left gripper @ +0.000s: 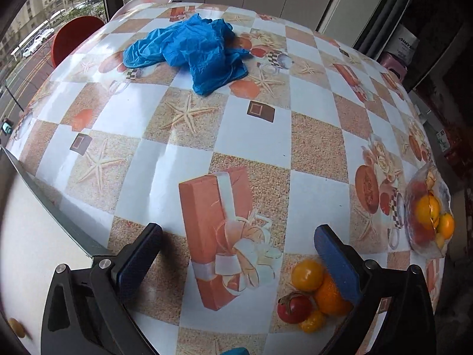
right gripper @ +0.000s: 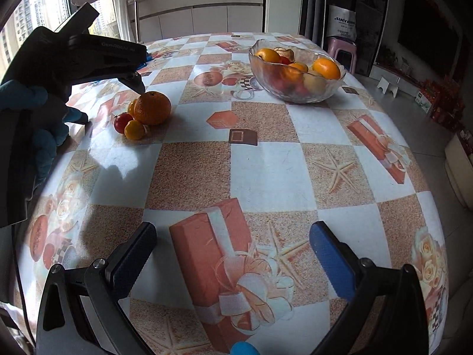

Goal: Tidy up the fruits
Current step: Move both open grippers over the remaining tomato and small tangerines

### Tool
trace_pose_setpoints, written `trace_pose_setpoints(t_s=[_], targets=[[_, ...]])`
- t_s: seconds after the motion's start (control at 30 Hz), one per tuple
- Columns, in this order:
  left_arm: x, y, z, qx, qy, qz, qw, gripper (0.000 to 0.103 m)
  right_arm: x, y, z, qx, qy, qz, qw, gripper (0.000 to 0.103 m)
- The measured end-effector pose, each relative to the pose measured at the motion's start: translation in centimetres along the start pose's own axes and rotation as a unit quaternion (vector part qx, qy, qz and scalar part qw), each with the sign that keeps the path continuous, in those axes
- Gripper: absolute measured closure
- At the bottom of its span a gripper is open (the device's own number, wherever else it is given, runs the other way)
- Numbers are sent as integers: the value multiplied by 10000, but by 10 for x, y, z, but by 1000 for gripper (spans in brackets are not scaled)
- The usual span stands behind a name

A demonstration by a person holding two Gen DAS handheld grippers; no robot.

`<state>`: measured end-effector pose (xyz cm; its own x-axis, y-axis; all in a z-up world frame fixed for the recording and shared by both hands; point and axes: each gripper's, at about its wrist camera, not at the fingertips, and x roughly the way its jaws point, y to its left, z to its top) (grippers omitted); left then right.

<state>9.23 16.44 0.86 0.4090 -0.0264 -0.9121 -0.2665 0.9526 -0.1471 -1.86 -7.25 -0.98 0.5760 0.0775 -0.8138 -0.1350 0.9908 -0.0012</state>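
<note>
A small cluster of fruit lies on the patterned tablecloth: an orange (right gripper: 152, 108), a red tomato (right gripper: 121, 122) and a small yellow fruit (right gripper: 134, 130). In the left wrist view the same orange (left gripper: 326, 295), red tomato (left gripper: 295, 307) and two yellow fruits (left gripper: 307, 275) sit low on the right. My left gripper (left gripper: 236, 263) is open, and its right finger (left gripper: 337, 263) hangs over the orange, with the cluster outside the gap. From the right wrist view, the left gripper (right gripper: 137, 84) has its tip just above the orange. My right gripper (right gripper: 233, 260) is open over bare cloth. A glass bowl (right gripper: 325, 91) holds several oranges and other fruit.
A pile of blue gloves (left gripper: 192, 50) lies at the far side of the table. The glass bowl (left gripper: 428, 250) stands near the table's right edge. A blue-gloved hand (right gripper: 32, 118) holds the left gripper. A red chair (left gripper: 74, 35) and a pink stool (right gripper: 343, 47) stand beyond the table.
</note>
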Motion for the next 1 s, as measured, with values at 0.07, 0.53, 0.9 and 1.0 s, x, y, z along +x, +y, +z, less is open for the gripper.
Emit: trace_pose_setpoints(t_s=[0.07, 0.53, 0.9, 1.0], targets=[[-1, -9, -6, 358, 29, 3, 9994, 1, 0, 0, 0, -1, 0, -2, 10000, 0], [-26, -9, -66, 1237, -221, -280, 9917, 1, 0, 0, -1, 0, -1, 0, 10000, 0], [-40, -1, -17, 604, -670, -81, 9959, 1, 0, 0, 0, 0, 0, 0, 10000, 0], [-14, -1, -4, 502, -432, 241, 9975, 1, 0, 0, -1, 1, -1, 0, 10000, 0]])
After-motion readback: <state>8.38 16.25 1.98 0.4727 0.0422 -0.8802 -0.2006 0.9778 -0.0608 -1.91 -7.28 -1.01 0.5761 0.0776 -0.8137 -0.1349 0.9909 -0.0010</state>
